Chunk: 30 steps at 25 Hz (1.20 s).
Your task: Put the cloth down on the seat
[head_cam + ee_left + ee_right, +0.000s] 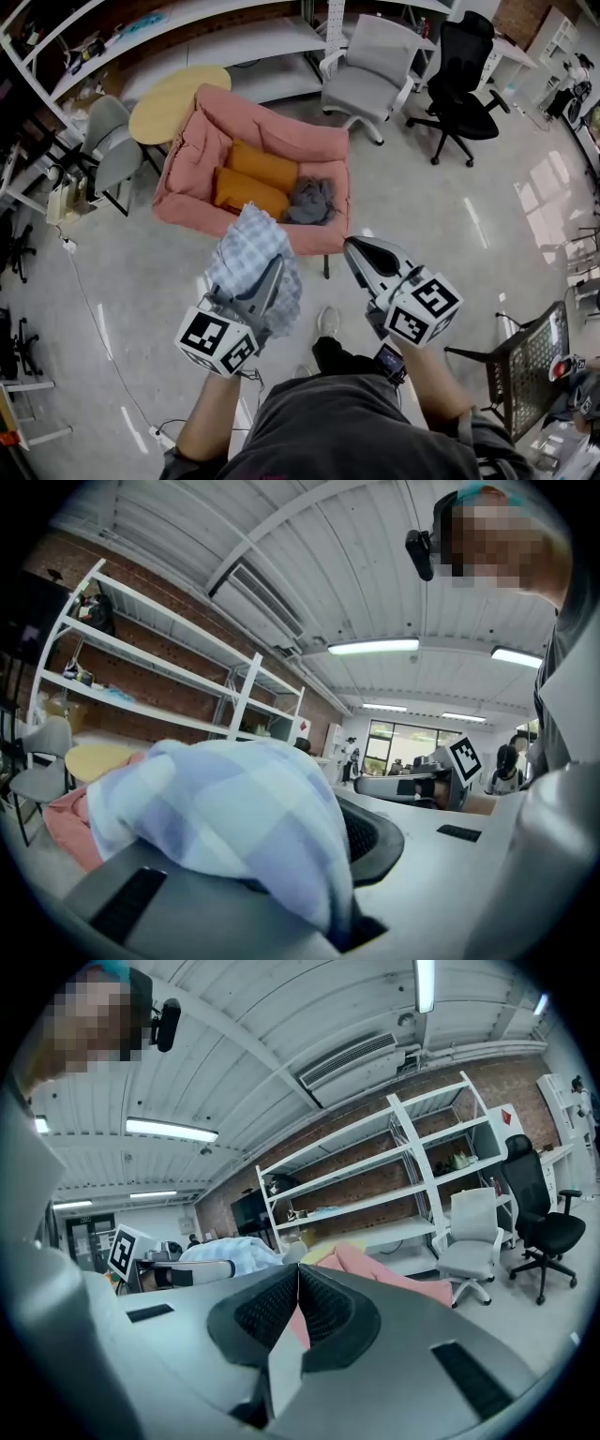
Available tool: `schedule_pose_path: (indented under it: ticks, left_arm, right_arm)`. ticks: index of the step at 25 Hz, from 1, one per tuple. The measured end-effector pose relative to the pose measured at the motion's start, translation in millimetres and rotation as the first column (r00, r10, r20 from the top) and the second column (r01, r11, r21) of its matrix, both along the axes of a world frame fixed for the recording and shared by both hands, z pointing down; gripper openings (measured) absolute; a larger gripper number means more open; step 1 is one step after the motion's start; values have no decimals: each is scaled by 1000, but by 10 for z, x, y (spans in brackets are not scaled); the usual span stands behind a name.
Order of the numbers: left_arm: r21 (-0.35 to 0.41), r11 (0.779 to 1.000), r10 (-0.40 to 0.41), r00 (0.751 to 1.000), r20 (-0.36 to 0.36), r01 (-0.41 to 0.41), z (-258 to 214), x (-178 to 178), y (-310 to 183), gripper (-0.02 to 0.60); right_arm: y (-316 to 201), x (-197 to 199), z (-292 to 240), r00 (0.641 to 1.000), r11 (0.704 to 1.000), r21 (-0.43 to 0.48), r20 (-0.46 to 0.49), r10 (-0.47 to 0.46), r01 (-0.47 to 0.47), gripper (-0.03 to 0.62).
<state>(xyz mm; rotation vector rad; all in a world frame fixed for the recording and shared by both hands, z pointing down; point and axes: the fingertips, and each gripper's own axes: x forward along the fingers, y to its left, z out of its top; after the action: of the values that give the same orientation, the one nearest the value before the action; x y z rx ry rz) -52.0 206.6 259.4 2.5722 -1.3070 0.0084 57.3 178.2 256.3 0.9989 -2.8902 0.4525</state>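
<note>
Cloth [246, 246] pinched in left gripper [275, 267], right gripper [350, 247] closed w/ nothing; carry step, next prob. reach over seat [281, 131] & release.

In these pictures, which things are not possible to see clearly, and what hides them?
- Left gripper view: the checked cloth covers one pad of the left tool, so how deep it is pinched is hidden.
- Left gripper view: the same cloth hides most of the pink sofa.
- Head view: the grey item on the sofa is too small to identify.
- Right gripper view: the right tool blocks most of the sofa.
</note>
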Motion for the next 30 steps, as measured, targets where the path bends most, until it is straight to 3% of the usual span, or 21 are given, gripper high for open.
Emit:
schedule_pose_path:
  ticks: [12, 20, 30]
  left_arm:
    - [-23, 999, -35, 999, 42, 36, 88, 406, -1412, 57]
    - [-19, 1000, -23, 997, 74, 24, 179, 531, -2156, 57]
    - [-30, 999, 17, 998, 61, -16, 335, 510, -3028, 57]
  right_arm:
    - [-1456, 436, 121, 999, 999, -28, 9, -45, 45, 15]
    - [-2026, 513, 136, 998, 998, -20, 21, -60, 61, 15]
    - [-2784, 410, 312, 999, 998, -43, 13, -34, 34, 15]
